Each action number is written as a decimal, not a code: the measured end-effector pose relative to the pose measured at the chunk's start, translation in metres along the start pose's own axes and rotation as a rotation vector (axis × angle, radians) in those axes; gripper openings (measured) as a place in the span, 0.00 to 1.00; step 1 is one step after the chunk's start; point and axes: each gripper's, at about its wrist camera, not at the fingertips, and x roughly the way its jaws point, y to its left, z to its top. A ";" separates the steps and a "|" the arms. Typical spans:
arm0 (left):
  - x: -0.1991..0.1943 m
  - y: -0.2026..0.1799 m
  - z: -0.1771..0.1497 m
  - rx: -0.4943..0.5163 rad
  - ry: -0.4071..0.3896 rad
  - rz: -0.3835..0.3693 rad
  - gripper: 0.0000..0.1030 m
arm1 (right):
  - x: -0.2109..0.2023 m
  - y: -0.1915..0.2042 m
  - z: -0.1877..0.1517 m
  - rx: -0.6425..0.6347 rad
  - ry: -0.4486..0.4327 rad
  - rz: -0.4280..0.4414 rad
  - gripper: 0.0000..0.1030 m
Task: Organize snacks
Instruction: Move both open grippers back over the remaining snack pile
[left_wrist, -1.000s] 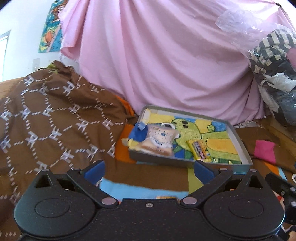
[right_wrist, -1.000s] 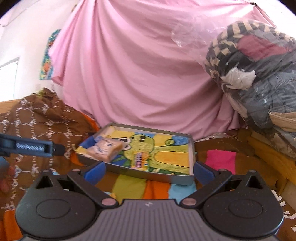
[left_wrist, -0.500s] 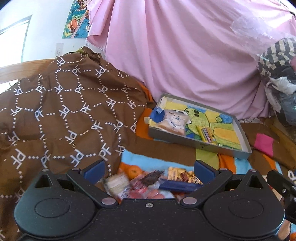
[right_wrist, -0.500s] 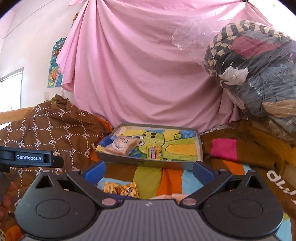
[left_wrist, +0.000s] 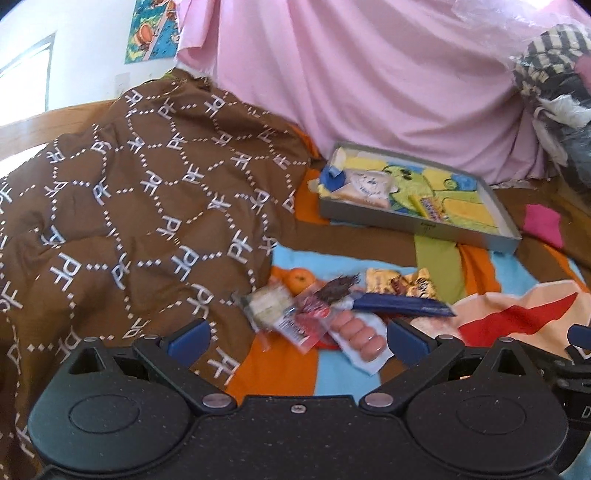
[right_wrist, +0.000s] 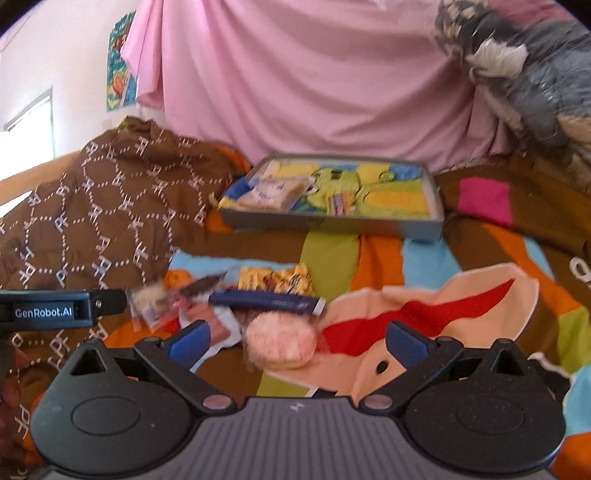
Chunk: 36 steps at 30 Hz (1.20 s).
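Observation:
A pile of snacks lies on the colourful blanket: a sausage pack (left_wrist: 360, 338), a dark blue bar (left_wrist: 400, 304), a yellow packet (left_wrist: 402, 286), an orange (left_wrist: 299, 279) and a clear-wrapped cake (left_wrist: 267, 304). A round pink snack (right_wrist: 282, 341) sits nearest in the right wrist view. Further back a grey tray (left_wrist: 424, 227) holds a bread packet (left_wrist: 365, 184) and a candy pack (left_wrist: 430, 206). My left gripper (left_wrist: 297, 341) is open just short of the pile. My right gripper (right_wrist: 295, 343) is open with the pink snack between its blue fingers (right_wrist: 190, 341).
A brown patterned quilt (left_wrist: 129, 206) is heaped on the left, against the pile. A pink sheet (left_wrist: 369, 74) hangs behind the tray. Bagged clothes (right_wrist: 535, 74) are stacked at the right. The left gripper's body (right_wrist: 55, 312) juts in at the left of the right wrist view.
Both grippers have tilted down and pulled back from the tray. The snack pile, out of sight a second ago, now lies right in front of the open fingers.

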 end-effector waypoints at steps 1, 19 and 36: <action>0.000 0.000 -0.001 0.007 0.001 0.012 0.98 | 0.001 0.001 -0.001 0.001 0.009 0.006 1.00; 0.020 0.015 -0.012 0.040 0.111 0.042 0.98 | 0.021 0.008 -0.019 -0.024 0.110 0.030 1.00; 0.077 0.010 0.002 0.320 0.188 -0.138 0.98 | 0.051 0.002 -0.023 -0.101 0.098 0.051 1.00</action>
